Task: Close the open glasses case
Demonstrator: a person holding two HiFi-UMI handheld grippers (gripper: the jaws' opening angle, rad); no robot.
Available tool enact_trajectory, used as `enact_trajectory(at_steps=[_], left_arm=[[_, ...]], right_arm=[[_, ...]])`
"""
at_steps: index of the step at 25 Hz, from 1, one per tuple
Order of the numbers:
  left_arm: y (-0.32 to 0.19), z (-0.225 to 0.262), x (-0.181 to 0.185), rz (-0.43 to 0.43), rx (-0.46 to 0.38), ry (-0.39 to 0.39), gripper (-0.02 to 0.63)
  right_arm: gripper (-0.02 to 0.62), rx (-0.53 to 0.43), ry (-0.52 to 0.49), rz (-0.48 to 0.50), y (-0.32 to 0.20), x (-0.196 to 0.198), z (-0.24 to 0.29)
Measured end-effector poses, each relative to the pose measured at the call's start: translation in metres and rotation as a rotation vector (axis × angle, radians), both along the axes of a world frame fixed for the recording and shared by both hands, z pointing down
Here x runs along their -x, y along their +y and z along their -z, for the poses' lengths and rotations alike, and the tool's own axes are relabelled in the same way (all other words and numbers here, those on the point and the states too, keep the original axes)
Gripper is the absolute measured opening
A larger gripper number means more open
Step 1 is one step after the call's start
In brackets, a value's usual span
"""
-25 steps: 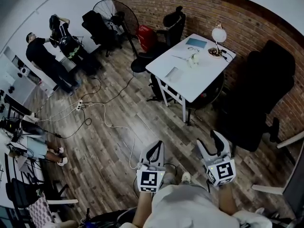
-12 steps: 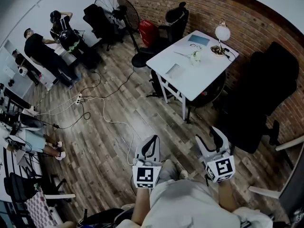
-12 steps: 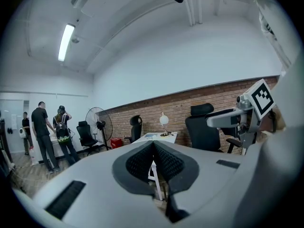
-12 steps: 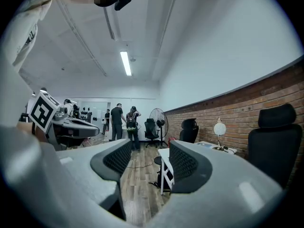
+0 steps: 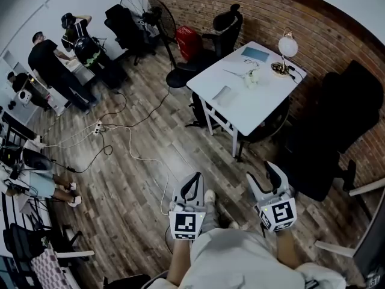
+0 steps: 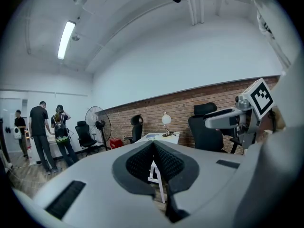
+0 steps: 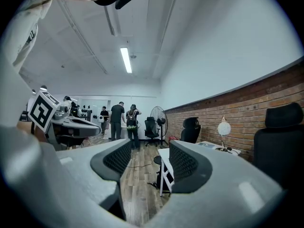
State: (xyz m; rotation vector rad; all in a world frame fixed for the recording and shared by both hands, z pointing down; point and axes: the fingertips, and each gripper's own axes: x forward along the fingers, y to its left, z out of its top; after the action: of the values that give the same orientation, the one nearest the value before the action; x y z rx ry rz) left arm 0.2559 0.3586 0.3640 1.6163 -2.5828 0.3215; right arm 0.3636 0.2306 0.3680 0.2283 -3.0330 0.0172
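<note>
Glasses case: too small to single out in any view. It would be among the small items on the white table (image 5: 240, 110), well ahead of both my grippers and nowhere near either one. On that table I see a flat bluish item (image 5: 255, 54) at the far side, a flat grey item (image 5: 221, 94) at the side nearer me, and a lamp (image 5: 287, 46) at the far right corner. I can't tell which item is the case.

My left gripper (image 5: 192, 182) is low in front of me over the wood floor (image 5: 138, 179). Its jaws are together, pads meeting at the tips with nothing between them. The table is ahead of it and off to its right.

My right gripper (image 5: 264, 176) is beside the left at the same level. Its jaws are apart and empty, and its own view shows only floor and a table leg through the gap. A black chair (image 5: 325, 155) is near its right side.

A cable (image 5: 129, 140) runs over the floor ahead-left of the left gripper. Far beyond it are a fan (image 5: 146, 11) and standing people (image 5: 51, 65).
</note>
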Motion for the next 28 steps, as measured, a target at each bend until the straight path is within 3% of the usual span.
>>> enact_trajectory(at_steps=[5, 14, 28], left_arm=[[-0.02, -0.001, 0.044, -0.034, -0.022, 0.0, 0.005], [-0.047, -0.01, 0.122, -0.074, 0.015, 0.043, 0.005], [-0.084, -0.006, 0.19, -0.133, 0.006, 0.037, 0.005]], right_arm=[[0.253, 0.007, 0.018, -0.023, -0.013, 0.044, -0.006], [0.253, 0.016, 0.039, -0.058, -0.033, 0.12, -0.01], [0.253, 0.021, 0.036, -0.098, -0.06, 0.189, -0.009]])
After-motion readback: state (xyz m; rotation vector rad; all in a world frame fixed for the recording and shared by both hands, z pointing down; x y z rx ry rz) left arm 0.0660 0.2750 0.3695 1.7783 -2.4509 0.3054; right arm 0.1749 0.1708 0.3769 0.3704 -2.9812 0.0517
